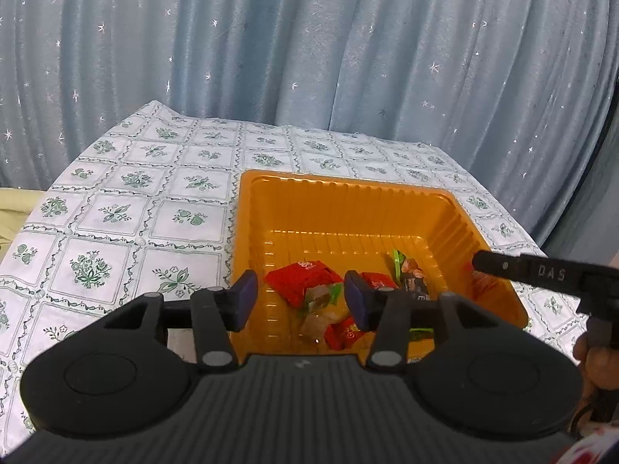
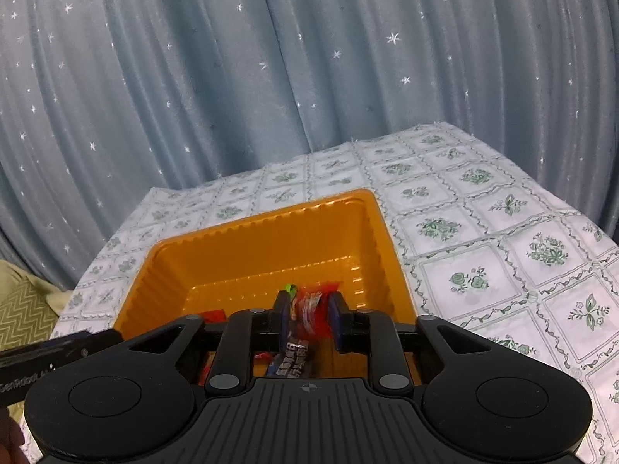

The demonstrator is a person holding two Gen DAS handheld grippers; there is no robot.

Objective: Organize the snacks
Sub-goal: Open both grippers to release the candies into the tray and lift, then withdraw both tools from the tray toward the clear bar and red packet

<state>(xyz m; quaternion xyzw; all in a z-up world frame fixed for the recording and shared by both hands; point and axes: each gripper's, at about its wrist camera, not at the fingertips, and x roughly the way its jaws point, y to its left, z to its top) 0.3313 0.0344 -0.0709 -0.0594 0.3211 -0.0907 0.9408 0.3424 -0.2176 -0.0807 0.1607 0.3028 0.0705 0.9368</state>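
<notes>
Hovering both tools over the orange tray, I see my left gripper released and empty above the wrapped snacks. My right gripper brackets a red wrapper; whether it pinches, I cannot tell. Crinkly film could cling to a pad and ride out over the near rim.

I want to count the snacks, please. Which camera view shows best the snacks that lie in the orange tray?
The left wrist view: the snacks lie spread on the orange tray floor between open fingers. The right wrist view shows few, mostly hidden behind the right gripper.
</notes>
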